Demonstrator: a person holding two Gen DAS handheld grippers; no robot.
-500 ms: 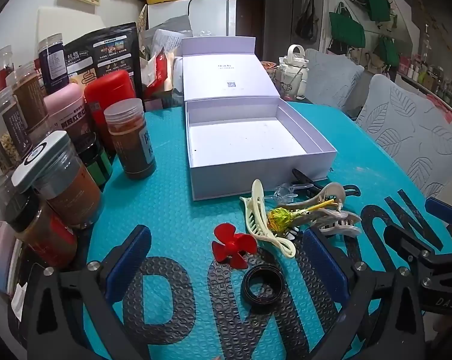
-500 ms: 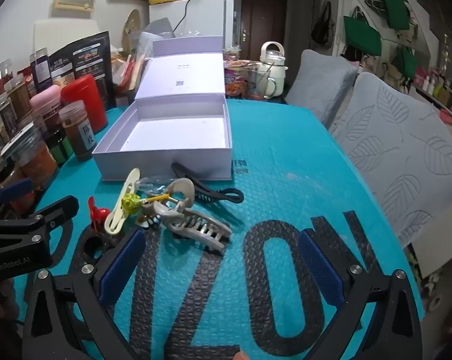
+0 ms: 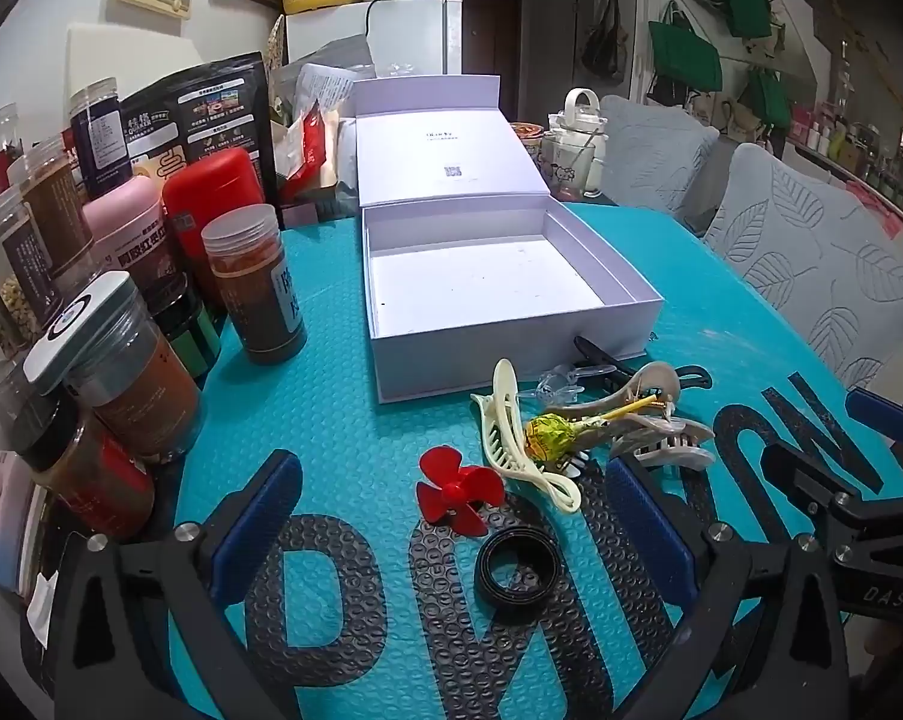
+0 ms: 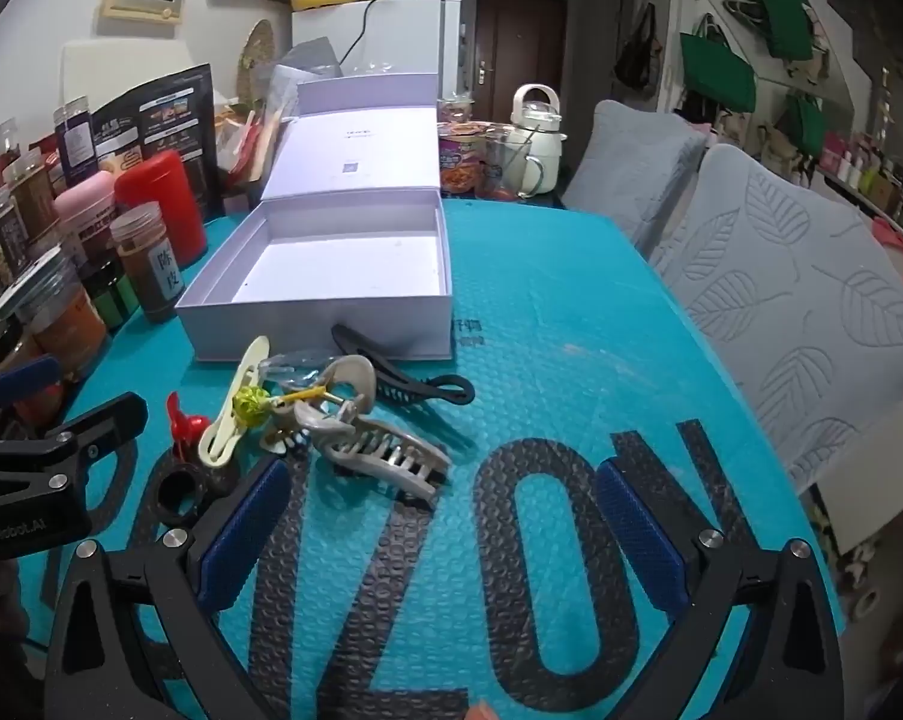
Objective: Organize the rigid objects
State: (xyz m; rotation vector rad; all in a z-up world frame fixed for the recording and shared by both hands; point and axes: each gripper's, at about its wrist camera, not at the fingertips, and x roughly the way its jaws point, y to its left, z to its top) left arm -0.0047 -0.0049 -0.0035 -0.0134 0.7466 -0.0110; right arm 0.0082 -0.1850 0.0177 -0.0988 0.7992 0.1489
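Observation:
An open, empty white box (image 3: pixel 487 276) sits on the teal mat; it also shows in the right wrist view (image 4: pixel 325 276). In front of it lies a pile: a cream hair clip (image 3: pixel 511 432), a yellow-green lollipop (image 3: pixel 544 435), a grey claw clip (image 4: pixel 385 450), a black clip (image 4: pixel 409 381), a red propeller (image 3: pixel 457 489) and a black ring (image 3: pixel 517 567). My left gripper (image 3: pixel 445 534) is open, with the propeller and ring between its fingers. My right gripper (image 4: pixel 439 534) is open and empty, just right of the claw clip.
Several spice jars (image 3: pixel 253 282) and canisters (image 3: pixel 211 204) crowd the mat's left side. A kettle (image 4: pixel 535 138) and cups stand behind the box. Grey cushioned chairs (image 4: pixel 811 276) line the right edge. The mat bears big black letters (image 4: pixel 547 552).
Both grippers have edged slightly forward toward the pile; the objects lie as before.

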